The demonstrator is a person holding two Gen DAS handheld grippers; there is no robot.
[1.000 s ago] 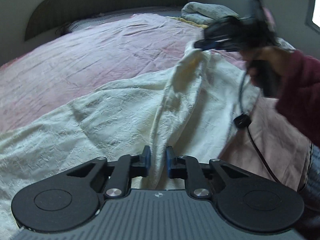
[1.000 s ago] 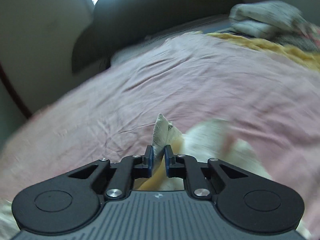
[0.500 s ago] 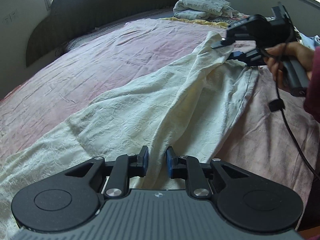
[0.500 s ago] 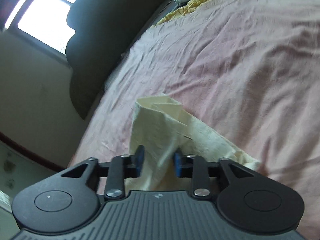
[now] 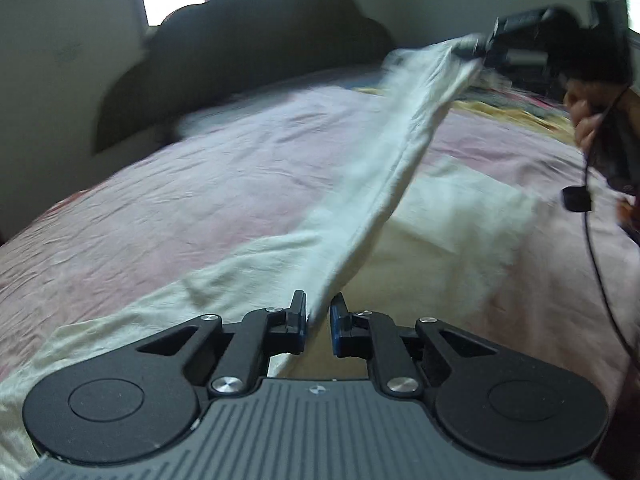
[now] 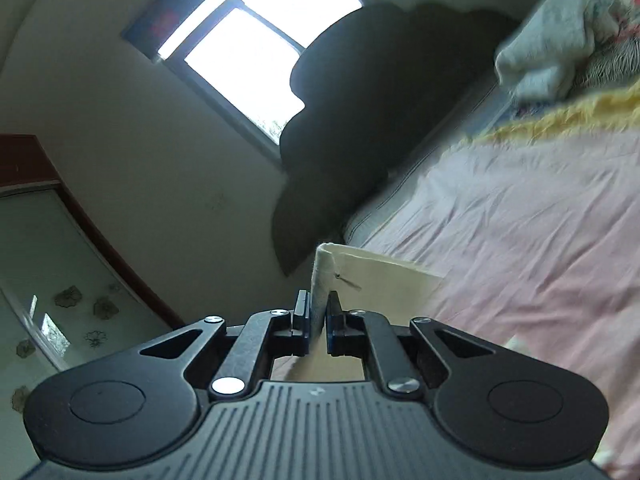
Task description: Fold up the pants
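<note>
Cream pants [image 5: 372,184] stretch taut between my two grippers above a pink bedsheet [image 5: 200,200]. My left gripper [image 5: 318,316] is shut on one edge of the pants, low near the bed. My right gripper [image 6: 318,316] is shut on a folded cream corner of the pants [image 6: 324,276] and holds it high in the air. In the left wrist view the right gripper [image 5: 472,50] shows at the upper right, clamping the cloth's far end. More cream cloth [image 5: 452,224] lies flat on the bed beneath the lifted part.
A dark headboard [image 5: 256,52] stands at the far end of the bed under a bright window [image 6: 260,36]. Folded bedding [image 6: 548,60] and a yellow blanket [image 6: 560,116] lie near the headboard. A black cable [image 5: 592,216] hangs from the right gripper.
The right gripper has lifted its end of the pants high and tilted upward, and its jaws have closed tight on the cloth. The pants are now pulled taut; the left gripper keeps its hold.
</note>
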